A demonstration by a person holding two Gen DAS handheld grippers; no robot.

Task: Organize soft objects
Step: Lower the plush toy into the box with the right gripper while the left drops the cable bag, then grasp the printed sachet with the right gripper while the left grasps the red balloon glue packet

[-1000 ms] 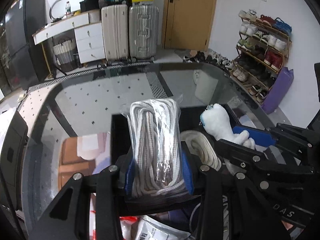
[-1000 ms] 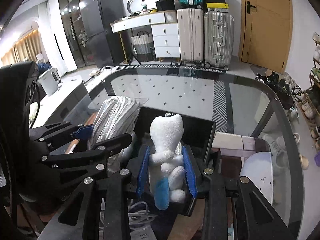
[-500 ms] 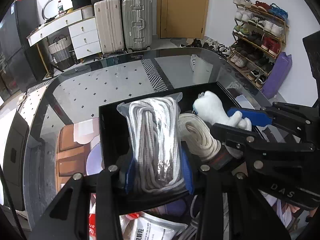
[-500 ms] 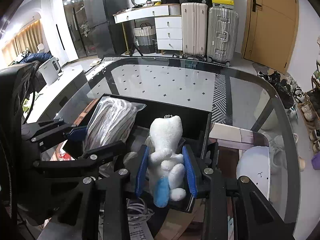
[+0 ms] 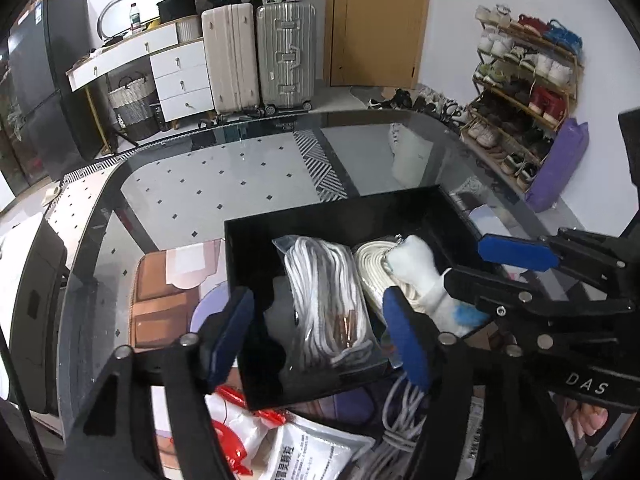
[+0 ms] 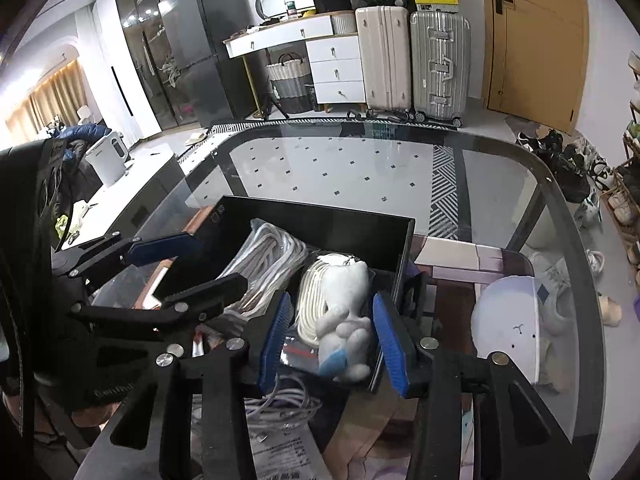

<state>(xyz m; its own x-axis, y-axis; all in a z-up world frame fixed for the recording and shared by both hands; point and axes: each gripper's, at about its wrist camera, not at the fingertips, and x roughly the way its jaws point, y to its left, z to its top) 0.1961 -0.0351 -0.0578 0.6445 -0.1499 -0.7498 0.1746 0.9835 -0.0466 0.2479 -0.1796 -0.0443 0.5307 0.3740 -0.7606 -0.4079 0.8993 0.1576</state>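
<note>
Between the spread left gripper (image 5: 318, 334) and spread right gripper (image 6: 332, 338), bagged white rope (image 5: 326, 300) and plush toy (image 6: 346, 316) lay in the black box (image 5: 340, 210), both apparently just placed; withdrawing and fetching more seemed next.

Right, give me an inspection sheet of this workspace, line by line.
Surface: glass table, bare at the far side.
Job's things: black box holds bagged rope, a cream coil and a white plush.
Clutter: printed packets at the near edge, outside the box.
Grippers: left gripper open, fingers apart either side of the rope; right gripper open, fingers clear of the plush.
Cables: grey cable bundle beside the packets.
Surroundings: suitcases, door, shoe rack, fridge.
</note>
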